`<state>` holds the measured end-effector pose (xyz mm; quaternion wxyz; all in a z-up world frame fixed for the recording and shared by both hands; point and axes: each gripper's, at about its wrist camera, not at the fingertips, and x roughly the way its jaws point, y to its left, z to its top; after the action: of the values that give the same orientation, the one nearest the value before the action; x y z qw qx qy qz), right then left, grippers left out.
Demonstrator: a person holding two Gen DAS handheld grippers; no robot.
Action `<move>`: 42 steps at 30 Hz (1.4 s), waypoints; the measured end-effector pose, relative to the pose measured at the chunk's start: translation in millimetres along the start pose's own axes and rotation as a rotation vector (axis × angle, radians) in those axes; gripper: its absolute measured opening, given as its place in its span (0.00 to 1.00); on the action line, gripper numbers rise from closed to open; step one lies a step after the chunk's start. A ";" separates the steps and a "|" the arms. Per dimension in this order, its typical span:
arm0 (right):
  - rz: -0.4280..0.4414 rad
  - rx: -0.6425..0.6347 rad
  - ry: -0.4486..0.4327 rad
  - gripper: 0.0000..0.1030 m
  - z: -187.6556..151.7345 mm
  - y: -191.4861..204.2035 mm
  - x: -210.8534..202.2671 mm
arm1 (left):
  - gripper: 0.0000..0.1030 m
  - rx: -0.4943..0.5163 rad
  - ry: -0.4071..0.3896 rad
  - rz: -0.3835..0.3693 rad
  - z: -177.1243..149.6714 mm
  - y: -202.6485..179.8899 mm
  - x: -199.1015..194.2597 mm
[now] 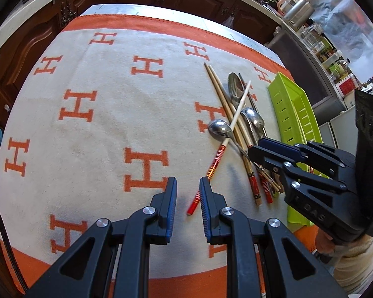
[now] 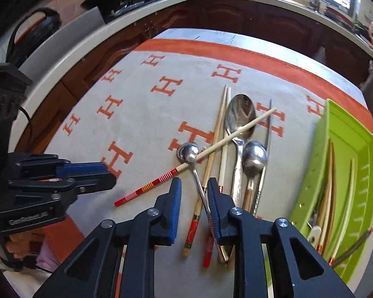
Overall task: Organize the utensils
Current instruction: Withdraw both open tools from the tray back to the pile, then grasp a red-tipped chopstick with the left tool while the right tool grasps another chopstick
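1. Utensils lie in a loose heap on the cloth (image 1: 107, 114), right of centre in the left wrist view: a small spoon (image 1: 220, 129), two larger spoons (image 1: 255, 119) behind it, a pair of wooden chopsticks (image 1: 226, 109) and a pale chopstick with a red striped end (image 1: 232, 124) lying slantwise over them
2. Same view: the left gripper (image 1: 188, 188) hangs above bare cloth with its jaws a narrow gap apart and nothing between them; the red end of the slanted chopstick shows just past the right finger
3. Same view: the right gripper (image 1: 256, 152) comes in from the right over the handle ends of the heap; whether it touches anything cannot be told from here
4. Same view: a green tray (image 1: 293, 114) lies just right of the heap, its long side toward it
5. Right wrist view: the right gripper (image 2: 194, 186) points down at the heap, jaws narrow; the small spoon's (image 2: 187, 150) thin handle runs down between them and close along the right finger (image 2: 215, 198), but contact is not clear
6. Same view: the slanted chopstick (image 2: 236, 131) crosses the big spoon (image 2: 240, 114) and the small spoon's bowl
7. Same view: the tray (image 2: 355, 154) at the right holds several chopsticks and utensils; the left gripper (image 2: 112, 178) is at the left, held by a hand (image 2: 15, 245)
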<state>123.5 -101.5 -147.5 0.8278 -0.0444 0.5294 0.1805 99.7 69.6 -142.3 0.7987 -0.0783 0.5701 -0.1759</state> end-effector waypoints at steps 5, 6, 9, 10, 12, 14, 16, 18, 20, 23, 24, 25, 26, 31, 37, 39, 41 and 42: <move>-0.025 -0.070 0.045 0.17 9.3 6.8 23.4 | 0.16 -0.027 -0.002 -0.011 -3.0 12.2 -1.1; -0.029 -0.078 0.054 0.16 11.4 7.6 27.7 | 0.16 -0.032 -0.002 -0.013 -3.3 14.2 -1.0; -0.041 -0.103 0.064 0.14 14.1 10.0 34.3 | 0.16 -0.044 -0.003 -0.020 -3.5 19.0 -0.7; -0.043 -0.120 0.070 0.14 15.4 11.5 36.2 | 0.16 -0.046 -0.003 -0.021 -3.5 19.9 -0.2; -0.047 -0.136 0.075 0.13 17.3 14.6 39.4 | 0.16 -0.050 -0.003 -0.022 -3.7 21.6 0.5; -0.044 -0.151 0.099 0.12 19.1 16.5 47.3 | 0.16 -0.055 -0.002 -0.026 -4.5 23.1 1.0; -0.046 -0.175 0.092 0.10 20.7 17.8 49.2 | 0.16 -0.057 0.000 -0.030 -4.9 24.0 0.7; -0.048 -0.177 0.094 0.05 22.4 18.9 50.5 | 0.16 -0.056 -0.001 -0.029 -5.2 23.7 -0.1; -0.043 -0.161 0.097 0.04 23.2 17.7 49.7 | 0.16 -0.051 -0.003 -0.026 -4.6 22.5 -0.9; -0.020 -0.120 0.084 0.04 21.4 13.9 42.4 | 0.16 -0.045 -0.010 -0.023 -4.1 20.5 -5.2; -0.007 -0.101 0.075 0.04 20.3 11.7 37.5 | 0.16 -0.042 -0.014 -0.021 -4.0 19.1 -6.8; 0.004 -0.084 0.063 0.04 19.0 9.2 31.5 | 0.16 -0.038 -0.016 -0.019 -3.6 17.6 -8.3; 0.011 -0.072 0.052 0.04 17.5 7.8 26.0 | 0.16 -0.033 -0.019 -0.018 -2.9 15.3 -9.5; 0.065 0.022 -0.028 0.04 6.2 -6.6 -18.5 | 0.16 0.007 -0.034 -0.005 0.3 0.1 -18.7; 0.107 0.147 -0.161 0.00 -20.2 -31.8 -81.9 | 0.16 0.065 -0.054 0.022 2.6 -23.8 -31.2; 0.118 0.191 -0.213 0.00 -31.2 -41.9 -102.5 | 0.16 0.080 -0.058 0.030 2.3 -31.7 -33.7; 0.116 0.229 -0.261 0.00 -42.7 -51.9 -122.7 | 0.16 0.096 -0.059 0.041 1.4 -40.9 -35.3; 0.116 0.242 -0.281 0.00 -47.9 -56.6 -131.2 | 0.16 0.102 -0.060 0.046 0.1 -44.3 -36.6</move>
<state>52.7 -199.9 -57.8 0.8811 0.1118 0.4280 0.1673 80.7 42.2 -95.5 0.8221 -0.0296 0.5379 -0.1839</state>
